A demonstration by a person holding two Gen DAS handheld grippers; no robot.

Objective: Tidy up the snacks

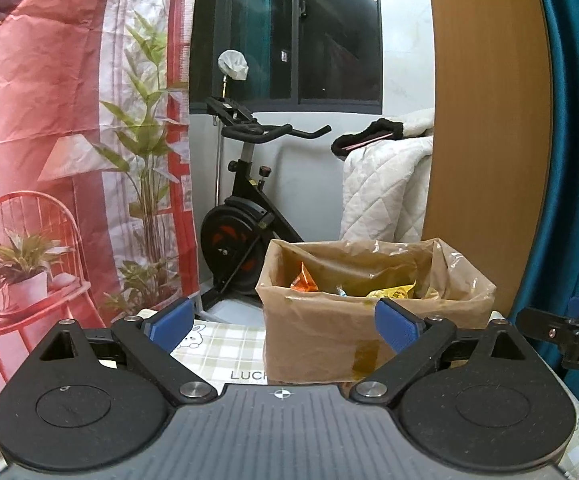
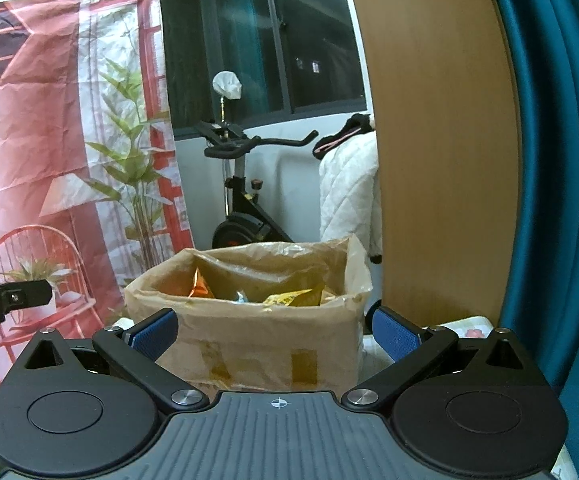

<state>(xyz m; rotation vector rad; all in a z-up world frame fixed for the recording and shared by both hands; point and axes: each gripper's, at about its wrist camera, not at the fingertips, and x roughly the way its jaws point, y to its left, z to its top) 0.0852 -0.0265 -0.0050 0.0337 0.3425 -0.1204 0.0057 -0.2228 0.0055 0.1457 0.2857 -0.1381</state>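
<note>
The room behind was the biggest thing in both views: a red printed backdrop [image 1: 49, 140] on my left, an exercise bike [image 1: 245, 208] under a dark window, a quilted white cover [image 1: 385, 188] and a wooden panel [image 1: 485, 120] on the right. In front of all that stood the cardboard box [image 2: 249, 344], lined with a clear plastic bag and patched with tape, sitting on the bench [image 1: 225, 344] with its checked cloth. Inside it I could make out snacks: an orange packet [image 1: 304, 282] leaning against the back left, a yellow packet [image 2: 293, 299] lying toward the right, and a small bluish wrapper [image 2: 241, 297] between them, too small to identify. My left gripper [image 1: 285, 326] hung in front of the box with its blue pads spread wide and nothing between them; my right gripper [image 2: 275, 334] was likewise wide open and empty, straddling the front of the box from a little further right. Neither touched the box. I judged most of the sorting done, since snacks already lay in the box and I saw none loose on the visible strip of bench. The next move called for looking down to check the bench for leftovers before reaching anywhere.
</note>
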